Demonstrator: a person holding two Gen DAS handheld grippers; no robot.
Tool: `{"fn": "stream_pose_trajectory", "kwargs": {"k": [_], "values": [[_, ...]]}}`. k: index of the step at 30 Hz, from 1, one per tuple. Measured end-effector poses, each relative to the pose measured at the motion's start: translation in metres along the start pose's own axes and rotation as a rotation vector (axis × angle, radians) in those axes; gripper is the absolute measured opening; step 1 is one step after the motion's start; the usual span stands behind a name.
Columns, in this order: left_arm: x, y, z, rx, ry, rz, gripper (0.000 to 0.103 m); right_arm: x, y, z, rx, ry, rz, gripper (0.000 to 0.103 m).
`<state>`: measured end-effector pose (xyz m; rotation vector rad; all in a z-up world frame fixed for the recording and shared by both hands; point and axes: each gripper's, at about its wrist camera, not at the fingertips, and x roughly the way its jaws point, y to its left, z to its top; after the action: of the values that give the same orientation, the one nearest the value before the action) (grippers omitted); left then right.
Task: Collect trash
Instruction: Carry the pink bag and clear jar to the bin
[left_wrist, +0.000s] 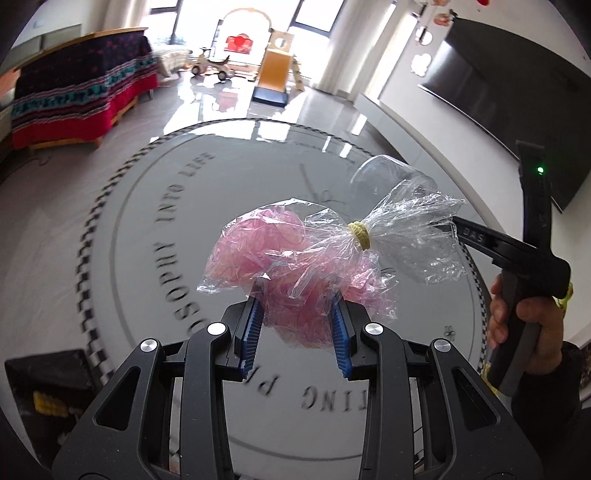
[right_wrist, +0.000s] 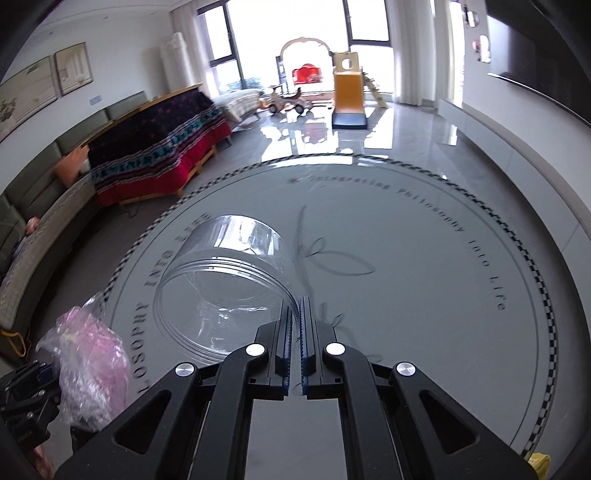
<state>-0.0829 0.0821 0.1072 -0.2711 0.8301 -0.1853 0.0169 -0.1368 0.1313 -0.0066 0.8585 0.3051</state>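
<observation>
Left claw (left_wrist: 297, 319): black linkage arms, silver rivets, blue ribbed pads; right claw (right_wrist: 295, 325) alike; dark sleeve (left_wrist: 550, 391).

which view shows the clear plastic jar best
The right wrist view. There the clear plastic jar fills the near centre, its open threaded rim pinched by the right gripper. The left wrist view shows only part of it, mostly hidden behind the bag of pink scraps.

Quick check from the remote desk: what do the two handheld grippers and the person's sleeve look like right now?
Both the left gripper and the right gripper are matte black with angular cut-out linkage arms, round silver pivot caps and blue ribbed finger pads. From the left wrist camera, the right one shows a small green light, white lettering too blurred to read, and a dark sleeve behind it.
</observation>
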Motion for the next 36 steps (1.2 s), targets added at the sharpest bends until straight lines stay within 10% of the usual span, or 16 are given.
{"fn": "stream_pose_trajectory", "kwargs": {"k": [17,36], "values": [[-0.093,0.093,-0.086,-0.177,-0.067,0.154,0.033,-0.012,0.154,-0.058,-0.227,0.085,0.194,0.005],[-0.213,0.246,-0.229,-0.636,-0.093,0.634,0.045,-0.001,0.387,-0.145,-0.584,0.319,0.506,0.006]]}}
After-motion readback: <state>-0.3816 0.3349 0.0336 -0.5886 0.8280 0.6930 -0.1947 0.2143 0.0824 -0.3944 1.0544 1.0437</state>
